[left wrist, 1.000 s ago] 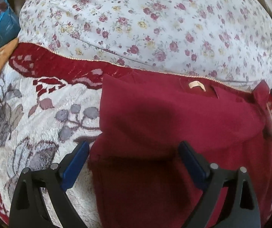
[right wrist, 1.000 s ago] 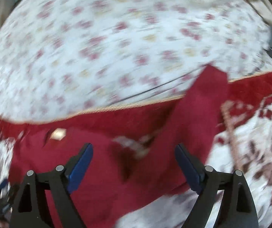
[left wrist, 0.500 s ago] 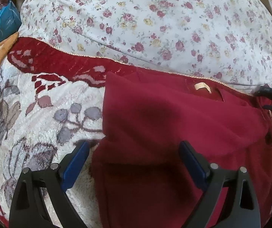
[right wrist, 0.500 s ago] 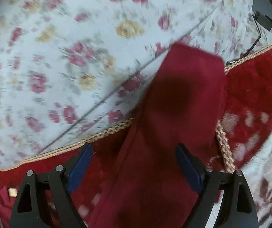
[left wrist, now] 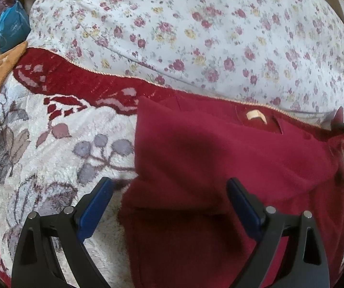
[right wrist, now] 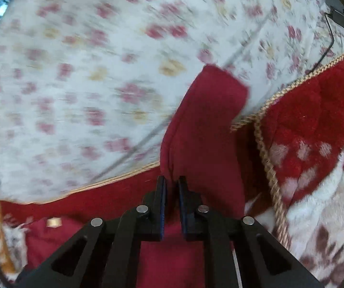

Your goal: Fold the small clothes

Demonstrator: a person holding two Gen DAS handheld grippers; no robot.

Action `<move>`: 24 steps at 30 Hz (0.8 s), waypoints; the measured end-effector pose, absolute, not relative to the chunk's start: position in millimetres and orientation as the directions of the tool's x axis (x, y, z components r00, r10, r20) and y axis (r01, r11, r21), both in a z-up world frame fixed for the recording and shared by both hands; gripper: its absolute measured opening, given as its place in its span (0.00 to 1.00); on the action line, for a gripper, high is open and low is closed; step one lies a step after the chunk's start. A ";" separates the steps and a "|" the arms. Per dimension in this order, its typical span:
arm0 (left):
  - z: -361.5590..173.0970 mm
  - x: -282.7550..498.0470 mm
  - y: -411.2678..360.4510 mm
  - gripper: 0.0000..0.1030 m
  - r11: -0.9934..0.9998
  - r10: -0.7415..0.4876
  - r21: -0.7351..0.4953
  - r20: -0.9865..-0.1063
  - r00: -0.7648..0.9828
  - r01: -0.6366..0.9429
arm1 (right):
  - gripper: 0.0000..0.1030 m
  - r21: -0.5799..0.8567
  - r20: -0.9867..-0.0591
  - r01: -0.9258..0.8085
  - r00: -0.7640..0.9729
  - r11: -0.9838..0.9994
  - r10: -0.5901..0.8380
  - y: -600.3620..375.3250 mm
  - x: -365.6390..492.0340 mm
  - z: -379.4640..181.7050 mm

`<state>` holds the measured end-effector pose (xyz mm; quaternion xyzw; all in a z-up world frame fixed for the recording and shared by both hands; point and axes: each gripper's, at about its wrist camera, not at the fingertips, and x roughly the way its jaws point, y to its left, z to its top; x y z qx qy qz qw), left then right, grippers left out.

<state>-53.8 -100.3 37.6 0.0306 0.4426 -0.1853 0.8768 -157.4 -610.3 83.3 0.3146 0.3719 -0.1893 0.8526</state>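
Only the right view shows the right gripper (right wrist: 172,184) pinching the red garment's (left wrist: 220,163) sleeve (right wrist: 210,120); left gripper (left wrist: 169,189) fingers spread, empty.

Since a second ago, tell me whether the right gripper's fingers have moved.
Yes. The right gripper has closed from wide open onto the red garment's sleeve, which lies across the gold cord edging.

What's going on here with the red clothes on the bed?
A person is folding a dark red garment on a patterned blanket beside a floral cushion. The right gripper is shut on the garment's sleeve, which stretches toward the cushion. The left gripper hangs open over the garment's body, one finger over the blanket, gripping nothing. The left sleeve already lies folded across the body; the right is not yet folded in.
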 end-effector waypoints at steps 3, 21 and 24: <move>43.6 -54.3 -94.3 0.92 0.932 -0.311 -0.135 -0.776 0.549 0.336 | 0.11 0.397 -0.738 0.510 0.672 0.763 -0.065 -592.2 -161.3 102.5; 60.6 -42.8 -56.7 0.94 0.849 -0.526 -0.450 -0.670 0.523 0.277 | 0.14 0.438 -0.707 -0.103 0.575 0.893 0.413 -315.2 -111.3 96.6; 57.4 -40.0 -57.4 0.94 0.836 -0.545 -0.479 -0.669 0.505 0.268 | 0.48 0.426 -0.775 -0.065 0.488 0.902 0.401 -295.4 -102.2 54.6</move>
